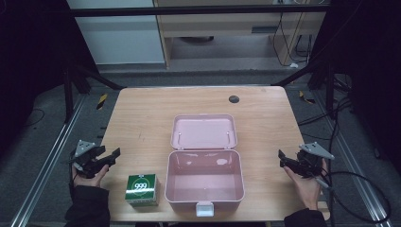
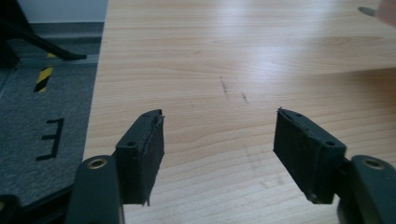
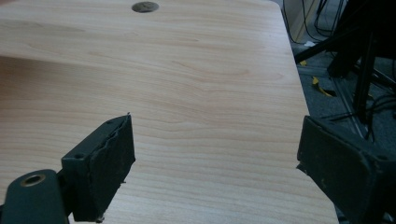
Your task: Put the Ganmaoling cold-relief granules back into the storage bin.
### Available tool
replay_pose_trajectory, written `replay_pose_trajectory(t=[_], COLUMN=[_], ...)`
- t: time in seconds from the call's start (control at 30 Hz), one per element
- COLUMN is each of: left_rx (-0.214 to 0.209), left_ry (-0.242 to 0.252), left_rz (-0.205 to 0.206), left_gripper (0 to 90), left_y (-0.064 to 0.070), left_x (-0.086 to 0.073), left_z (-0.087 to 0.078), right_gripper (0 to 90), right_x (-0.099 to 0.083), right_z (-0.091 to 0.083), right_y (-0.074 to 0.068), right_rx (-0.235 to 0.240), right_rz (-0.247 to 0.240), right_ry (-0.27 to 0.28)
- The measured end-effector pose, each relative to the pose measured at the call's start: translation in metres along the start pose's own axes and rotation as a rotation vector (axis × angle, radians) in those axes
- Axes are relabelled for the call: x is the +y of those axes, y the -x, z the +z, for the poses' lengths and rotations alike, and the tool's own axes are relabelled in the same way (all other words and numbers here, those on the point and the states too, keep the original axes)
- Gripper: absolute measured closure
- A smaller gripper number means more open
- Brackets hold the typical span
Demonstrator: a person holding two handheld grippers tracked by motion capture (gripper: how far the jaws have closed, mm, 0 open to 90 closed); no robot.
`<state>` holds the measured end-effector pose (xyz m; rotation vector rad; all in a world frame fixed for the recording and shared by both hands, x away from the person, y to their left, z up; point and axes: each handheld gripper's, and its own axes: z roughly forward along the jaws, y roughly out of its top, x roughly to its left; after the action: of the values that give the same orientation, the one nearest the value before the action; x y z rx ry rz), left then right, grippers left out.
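Pink plastic case (image 1: 204,182) lying open at the near middle of the wooden table (image 1: 142,113), lid (image 1: 204,131) flung back flat toward the far side, hinged edge to edge with the base, white latch (image 1: 204,208) at the near rim, nothing seen inside the base. Green carton marked 999 (image 1: 142,188) standing on the table just beside the case's left wall, apart from it by a narrow strip of wood, close to the near edge. Left gripper (image 1: 111,156) held in a hand over the table's left edge, level with the hinge line, near the green carton but not touching it, jaws pointing toward the case; seen in the left gripper view (image 2: 218,140) spread wide with bare wood and a few dark scuff marks between the pads, nothing gripped. Right gripper (image 1: 282,160) held in the other hand at the table's right edge, well apart from the case's right wall, jaws aimed inward; in the right gripper view (image 3: 215,154) likewise gaping wide, holding nothing, the right jaw hanging past the table's edge over the grey floor. Small dark round cap (image 1: 234,99) set in the tabletop near the far edge, also visible at the top of the right gripper view (image 3: 145,7). Cables trailing off both grippers.
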<state>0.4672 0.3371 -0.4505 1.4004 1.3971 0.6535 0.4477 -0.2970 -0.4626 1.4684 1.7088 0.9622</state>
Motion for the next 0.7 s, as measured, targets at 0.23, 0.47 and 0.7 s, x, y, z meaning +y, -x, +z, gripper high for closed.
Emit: replay_pose_trajectory(t=[0.23,0.47,0.7], left_rx=[-0.071,-0.2,-0.287], left_ry=[0.012,-0.008,-0.029], left_rz=[0.017,0.031,0.076], left_gripper=[34.6,30.4,29.9], left_y=[0.004,0.011,0.026], left_x=[0.007,0.014,0.019], left_z=[-0.005,-0.014,-0.018], right_gripper=[13.4,13.5,13.7], right_x=[-0.002,-0.003,-0.009], right_z=[0.006,0.002,-0.001], right_y=[-0.002,-0.002,0.002], right_rx=[0.004,-0.017,-0.029], right_rz=[-0.02,-0.077,-0.09], right_ry=[-0.035,-0.011,-0.012])
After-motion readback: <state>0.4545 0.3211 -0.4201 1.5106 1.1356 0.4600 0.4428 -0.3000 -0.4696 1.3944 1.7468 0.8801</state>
